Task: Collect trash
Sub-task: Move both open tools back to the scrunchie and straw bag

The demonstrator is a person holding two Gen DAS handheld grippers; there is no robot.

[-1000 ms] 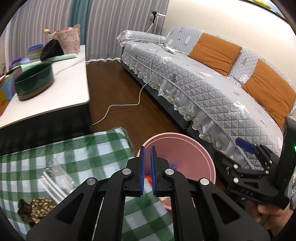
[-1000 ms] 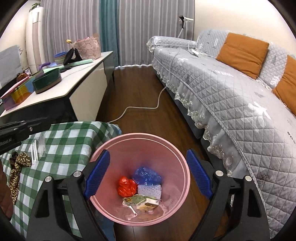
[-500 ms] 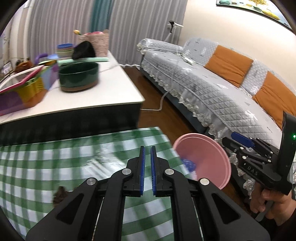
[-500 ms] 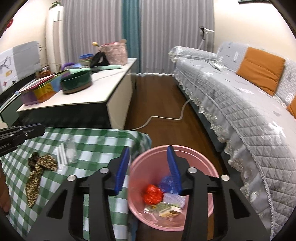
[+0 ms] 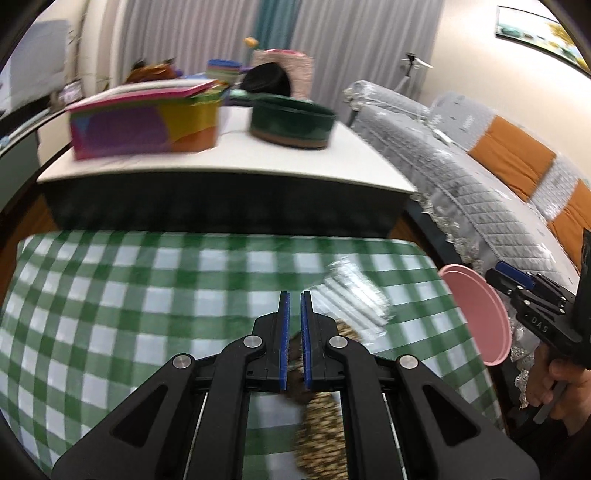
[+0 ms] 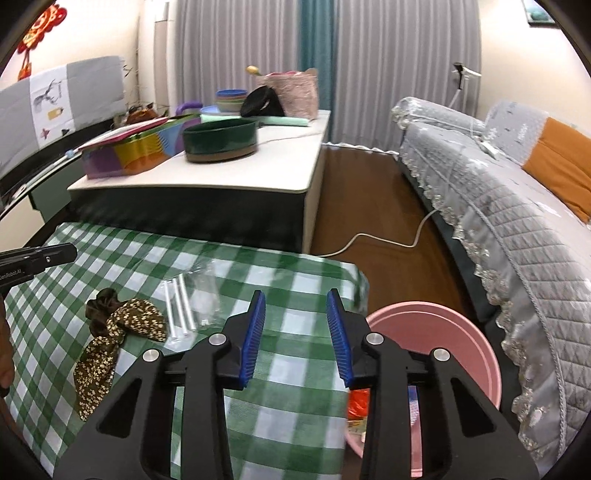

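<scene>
In the upper middle of the frame stands a white low table (image 6: 236, 177). On it are a dark green round bowl (image 6: 221, 139), a colourful box (image 6: 129, 151) to its left, a stack of coloured bowls (image 6: 231, 99), a black item (image 6: 263, 103) and a pink woven bag (image 6: 291, 94) further back. Grey curtains (image 6: 388, 55) with a teal strip (image 6: 316, 48) hang behind. At the right is a grey quilted sofa (image 6: 509, 206) with an orange cushion (image 6: 561, 162). A white cable (image 6: 384, 240) lies on the brown wooden floor (image 6: 362, 192). A red ornament (image 6: 40, 22) hangs upper left.
</scene>
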